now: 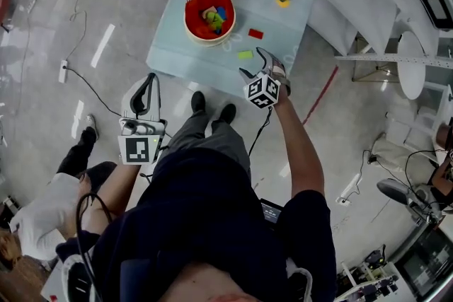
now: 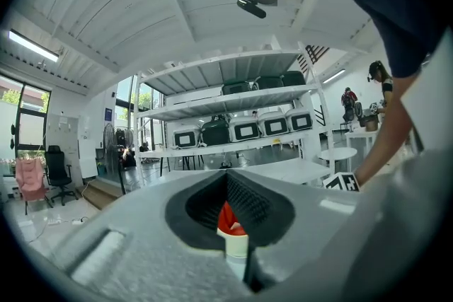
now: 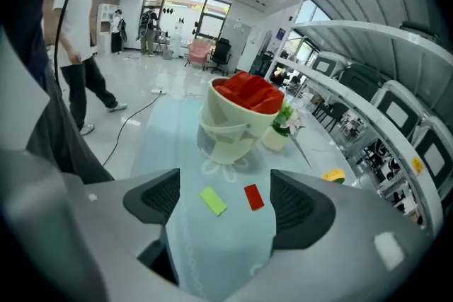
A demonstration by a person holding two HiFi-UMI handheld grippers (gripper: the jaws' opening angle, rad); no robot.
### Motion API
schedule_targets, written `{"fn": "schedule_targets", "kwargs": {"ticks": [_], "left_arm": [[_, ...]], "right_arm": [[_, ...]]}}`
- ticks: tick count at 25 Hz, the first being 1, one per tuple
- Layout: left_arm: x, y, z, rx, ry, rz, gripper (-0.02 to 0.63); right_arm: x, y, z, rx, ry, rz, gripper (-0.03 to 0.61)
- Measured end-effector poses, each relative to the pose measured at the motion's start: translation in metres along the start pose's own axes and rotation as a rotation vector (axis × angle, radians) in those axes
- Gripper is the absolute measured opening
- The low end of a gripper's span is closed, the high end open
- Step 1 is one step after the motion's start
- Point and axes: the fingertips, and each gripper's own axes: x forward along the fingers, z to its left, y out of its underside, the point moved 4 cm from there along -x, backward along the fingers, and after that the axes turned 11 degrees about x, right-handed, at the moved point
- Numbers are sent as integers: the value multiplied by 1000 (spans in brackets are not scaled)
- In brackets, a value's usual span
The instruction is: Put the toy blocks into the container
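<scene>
the right gripper (image 1: 258, 66), jaws released wide, is held over the table's (image 1: 177, 46) near edge, lined up on the green block (image 1: 245, 54) and red block (image 1: 255, 33). the container (image 1: 188, 18) sits beyond, mid-table. the left gripper (image 1: 150, 81) is kept clenched, empty, off the table.

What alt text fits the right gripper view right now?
The right gripper, open and empty, frames a green block and a red block lying apart on the blue table. Behind them stands the cream container with a red lining, beside a flower pot.
</scene>
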Motion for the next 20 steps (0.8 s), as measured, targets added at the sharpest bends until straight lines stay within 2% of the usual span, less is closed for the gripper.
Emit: {"fn": "schedule_targets", "kwargs": {"ticks": [15,20], "left_arm": [[12,20,-6,15,-20,76,3],[14,24,-6,20,-24,87,3]], "right_arm": [[76,46,1,-215,-196,186,392],[96,54,-2,-247,-242,232,381]]}}
